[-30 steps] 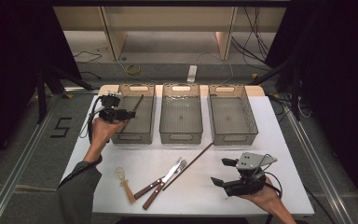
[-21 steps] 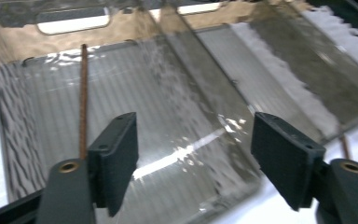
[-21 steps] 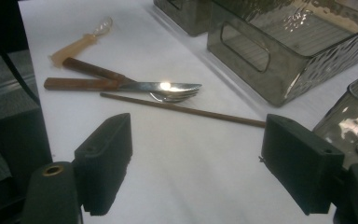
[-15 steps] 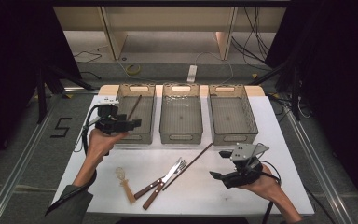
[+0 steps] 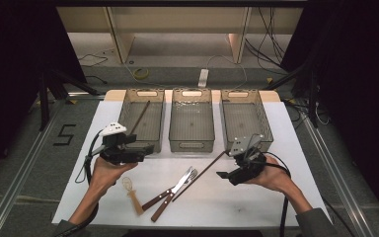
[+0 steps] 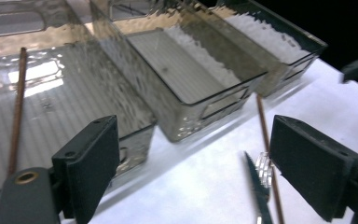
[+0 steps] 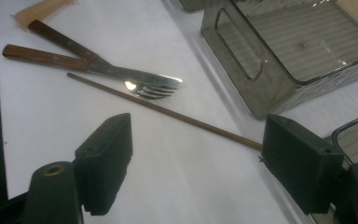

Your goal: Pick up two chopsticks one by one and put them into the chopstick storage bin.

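- Chopstick number two, a thin brown wooden stick (image 5: 200,174), lies slanted on the white table (image 5: 286,148), just beside the wooden-handled fork (image 5: 173,190) and knife (image 5: 165,195).
- Its twin chopstick (image 5: 139,117) sits in the left clear plastic bin (image 5: 128,103).
- Left gripper (image 5: 143,148) hangs by that bin's near end, jaws just been opening, wide apart with nothing between them.
- Right gripper (image 5: 223,174) hovers by the stick's far end, jaws spread, not pinching it.
- Pale wooden spoon (image 5: 132,192) rests near the left hand.
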Tool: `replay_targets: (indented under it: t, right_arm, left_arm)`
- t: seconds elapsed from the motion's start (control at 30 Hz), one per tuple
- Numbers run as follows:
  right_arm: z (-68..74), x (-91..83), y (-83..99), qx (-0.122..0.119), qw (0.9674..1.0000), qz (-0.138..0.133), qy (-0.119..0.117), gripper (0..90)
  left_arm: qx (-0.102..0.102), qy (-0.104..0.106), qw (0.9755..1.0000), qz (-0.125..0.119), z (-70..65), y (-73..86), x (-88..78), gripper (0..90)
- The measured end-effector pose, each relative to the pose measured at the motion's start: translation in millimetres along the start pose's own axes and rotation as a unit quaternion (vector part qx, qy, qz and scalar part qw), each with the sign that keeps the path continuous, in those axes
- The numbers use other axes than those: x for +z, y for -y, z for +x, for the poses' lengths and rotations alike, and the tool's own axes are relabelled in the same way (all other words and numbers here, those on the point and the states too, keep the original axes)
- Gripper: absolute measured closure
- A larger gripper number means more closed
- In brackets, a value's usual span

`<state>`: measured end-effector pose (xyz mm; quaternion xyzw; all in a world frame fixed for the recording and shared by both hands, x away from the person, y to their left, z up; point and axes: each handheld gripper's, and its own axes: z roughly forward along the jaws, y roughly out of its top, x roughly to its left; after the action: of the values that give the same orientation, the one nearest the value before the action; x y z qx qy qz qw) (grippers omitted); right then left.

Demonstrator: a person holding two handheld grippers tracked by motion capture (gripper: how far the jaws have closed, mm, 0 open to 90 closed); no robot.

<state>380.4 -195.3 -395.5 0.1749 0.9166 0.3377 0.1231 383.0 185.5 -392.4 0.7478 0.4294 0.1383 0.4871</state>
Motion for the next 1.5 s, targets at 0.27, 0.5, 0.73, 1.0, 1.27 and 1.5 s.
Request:
replay_targets:
  t: [0.27,0.5,0.73,1.0,1.27,1.5]
  right_arm:
    - [-7.2,20.4,-12.5,-0.030,0.9981,0.054,-0.005,29.6]
    - [-12.2,47.8,-19.2,-0.060,0.9917,0.112,-0.018,32.4]
    - [-14.9,71.6,-22.8,-0.069,0.9877,0.138,-0.025,33.5]
    - [-22.2,86.0,-24.6,-0.079,0.9821,0.166,-0.039,34.6]
    - [-26.0,92.8,-29.2,-0.086,0.9795,0.176,-0.048,35.7]
    - [-24.8,100.8,-29.4,-0.084,0.9763,0.191,-0.057,37.9]
  left_arm:
    - [0.010,0.006,0.9999,0.004,-13.7,15.7,-0.1,15.5]
    - [0.033,0.007,0.9994,0.002,-28.5,25.4,-8.2,14.7]
    - [0.022,0.014,0.9996,0.001,-28.4,32.6,-13.0,13.9]
    - [0.015,0.014,0.9998,-0.002,-28.8,39.2,-14.0,13.9]
    - [0.022,0.013,0.9997,0.003,-31.0,42.6,-17.8,13.9]
    - [0.027,0.009,0.9996,0.002,-31.4,43.3,-19.0,14.0]
